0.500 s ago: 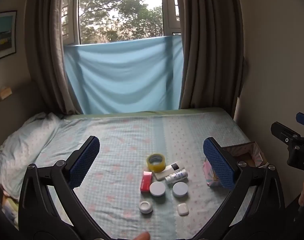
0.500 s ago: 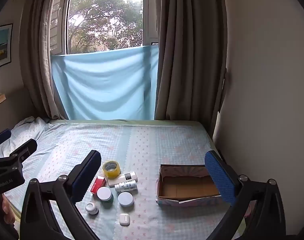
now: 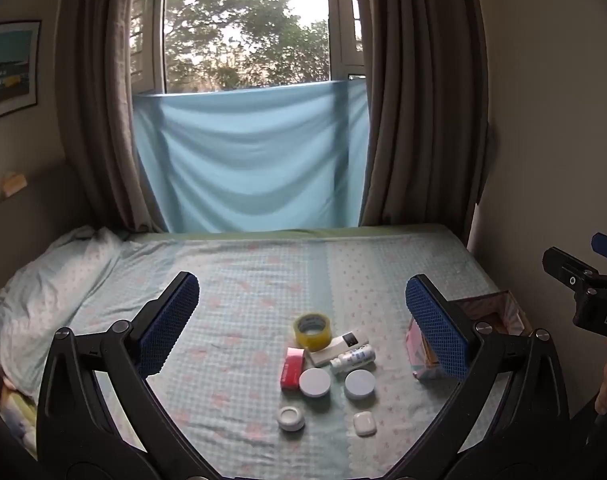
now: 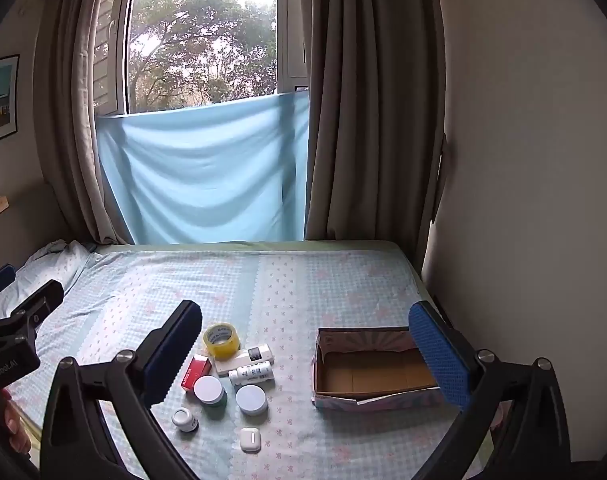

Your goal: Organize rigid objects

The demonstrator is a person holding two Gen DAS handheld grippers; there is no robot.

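Observation:
Several small items lie grouped on the bed: a yellow tape roll [image 3: 312, 330] [image 4: 221, 339], a red box [image 3: 292, 368] [image 4: 195, 371], a white remote [image 3: 337, 347] [image 4: 243, 359], a white bottle [image 3: 352, 358] [image 4: 250, 373], two round white-lidded jars [image 3: 314, 383] [image 3: 360, 384] [image 4: 209, 389] [image 4: 251, 398], a small jar [image 3: 290, 418] [image 4: 184, 419] and a white earbud case [image 3: 364, 423] [image 4: 250, 439]. An open cardboard box [image 4: 373, 372] [image 3: 507, 316] stands to their right, empty inside. My left gripper [image 3: 301, 332] and right gripper [image 4: 305, 354] are both open, empty, held above the bed.
The bed [image 4: 263, 280] has a checked light-blue sheet. A pillow [image 3: 43, 292] lies at the left. The wall [image 4: 523, 200] runs close along the bed's right side. Curtains and a window with a blue cloth [image 3: 247, 160] stand behind the bed.

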